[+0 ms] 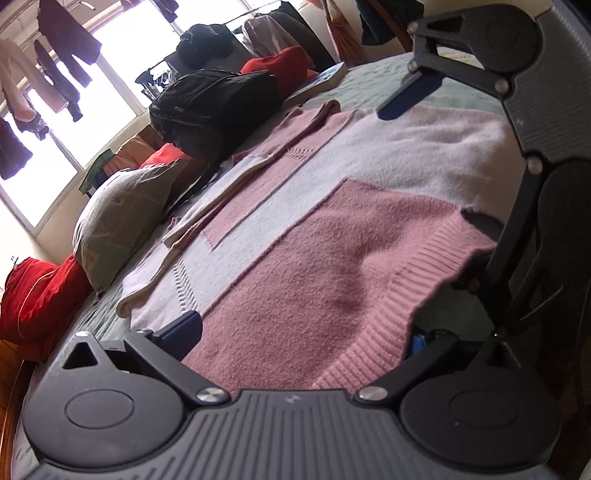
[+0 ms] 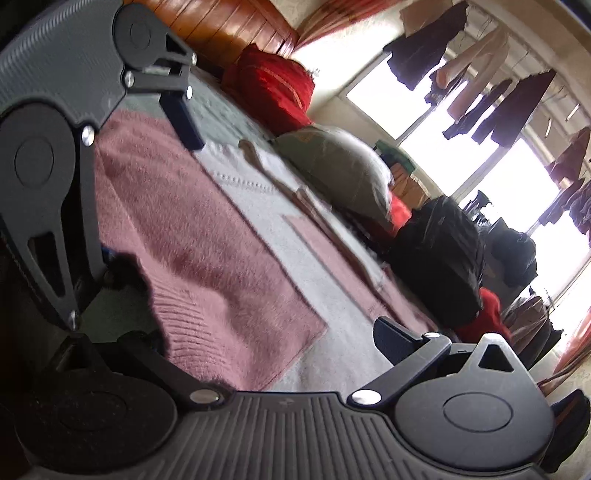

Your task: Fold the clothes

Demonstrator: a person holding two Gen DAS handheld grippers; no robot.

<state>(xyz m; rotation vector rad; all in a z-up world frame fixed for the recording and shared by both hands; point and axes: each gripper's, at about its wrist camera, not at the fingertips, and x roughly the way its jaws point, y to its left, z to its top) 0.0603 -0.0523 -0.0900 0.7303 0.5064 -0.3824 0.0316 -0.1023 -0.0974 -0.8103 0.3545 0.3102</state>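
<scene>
A pink and pale lilac block-pattern knit sweater [image 1: 332, 229] lies flat on the grey-green bedspread [image 1: 373, 81], one sleeve [image 1: 236, 184] folded along its far side. My left gripper [image 1: 301, 336] is open wide at the ribbed pink hem [image 1: 417, 288]. One of its fingers [image 1: 183, 328] rests on the knit, and the other is tucked under the lifted hem corner. My right gripper [image 1: 426, 197] stands open right beside it, across the same hem corner. In the right wrist view the right gripper [image 2: 264, 339] straddles the sweater [image 2: 207, 236], with the left gripper [image 2: 155, 208] at the left.
Along the bed's far side sit a black backpack [image 1: 214, 107], a grey pillow [image 1: 122, 218], red cushions [image 1: 37, 291] and a book [image 1: 321, 83]. A wooden headboard [image 2: 229, 26] stands at one end. Clothes [image 2: 509, 107] hang in front of the bright window.
</scene>
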